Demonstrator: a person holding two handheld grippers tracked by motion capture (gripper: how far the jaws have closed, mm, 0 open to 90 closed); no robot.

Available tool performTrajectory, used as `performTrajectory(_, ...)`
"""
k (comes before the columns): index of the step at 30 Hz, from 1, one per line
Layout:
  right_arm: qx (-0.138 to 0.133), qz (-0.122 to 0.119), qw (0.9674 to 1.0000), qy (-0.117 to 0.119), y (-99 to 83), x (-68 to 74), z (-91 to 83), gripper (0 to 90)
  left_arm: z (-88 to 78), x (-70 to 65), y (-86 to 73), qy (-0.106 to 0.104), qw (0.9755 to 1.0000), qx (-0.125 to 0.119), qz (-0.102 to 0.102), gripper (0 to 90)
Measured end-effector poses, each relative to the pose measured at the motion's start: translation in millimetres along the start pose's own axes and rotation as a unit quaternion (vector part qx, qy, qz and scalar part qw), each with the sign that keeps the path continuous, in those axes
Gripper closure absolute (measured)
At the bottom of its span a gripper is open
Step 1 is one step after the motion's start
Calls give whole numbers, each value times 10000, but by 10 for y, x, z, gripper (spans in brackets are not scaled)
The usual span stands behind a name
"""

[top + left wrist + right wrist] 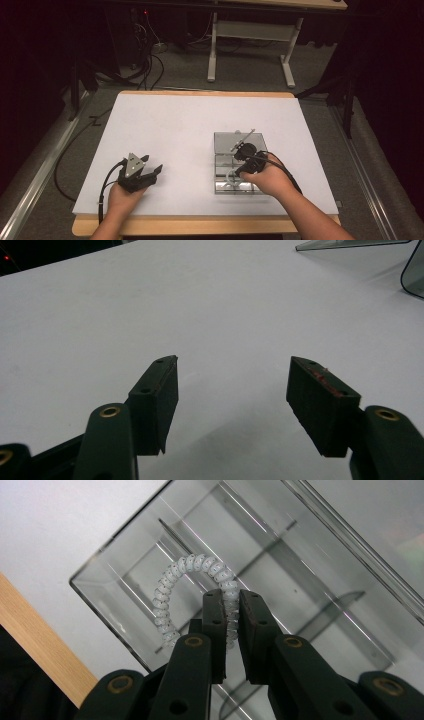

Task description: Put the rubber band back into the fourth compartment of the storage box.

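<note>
A: Nearest the person, what does the left gripper [150, 171] show?

B: It rests low on the white table [165, 125], near the front left edge, held in the left hand [121, 197]. In the left gripper view its jaws stand spread wide, with bare tabletop between them.

A: And the right gripper [230, 611]?

B: Held in the right hand [270, 180], it points down into a clear plastic box [125, 555] that sits right of the table's centre. Its jaws are pressed nearly together, pinching one side of a white spiral hair tie [165, 597]. The coil's strand passes between the two pads.

A: Where does the hair tie lie?

B: Inside the box, in a compartment near a corner, close to the table's wooden front edge [35, 635]. Its free loop curves up and left of the jaws.

A: Farther off?

B: The box's open lid [234, 137] lies beyond the gripper.
</note>
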State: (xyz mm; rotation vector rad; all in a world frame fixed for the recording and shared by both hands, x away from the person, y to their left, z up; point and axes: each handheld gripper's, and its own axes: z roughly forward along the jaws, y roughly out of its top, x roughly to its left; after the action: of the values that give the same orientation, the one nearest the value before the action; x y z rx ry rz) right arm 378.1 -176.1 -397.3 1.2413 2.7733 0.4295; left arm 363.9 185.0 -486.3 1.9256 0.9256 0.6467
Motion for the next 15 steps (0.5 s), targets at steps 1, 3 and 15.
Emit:
performTrajectory(1,6,-2,10000,8,13,15,7,828,-1,1,0,0,10000,-2,3,381)
performTrajectory(3,8,-48,10000,14,39,38,23,828,-2,0,-1,0,10000,-8,12,381)
performTrajectory(15,136,-326,9993,87,163,172,178,828,-3,1,0,-6,10000,-4,9,381)
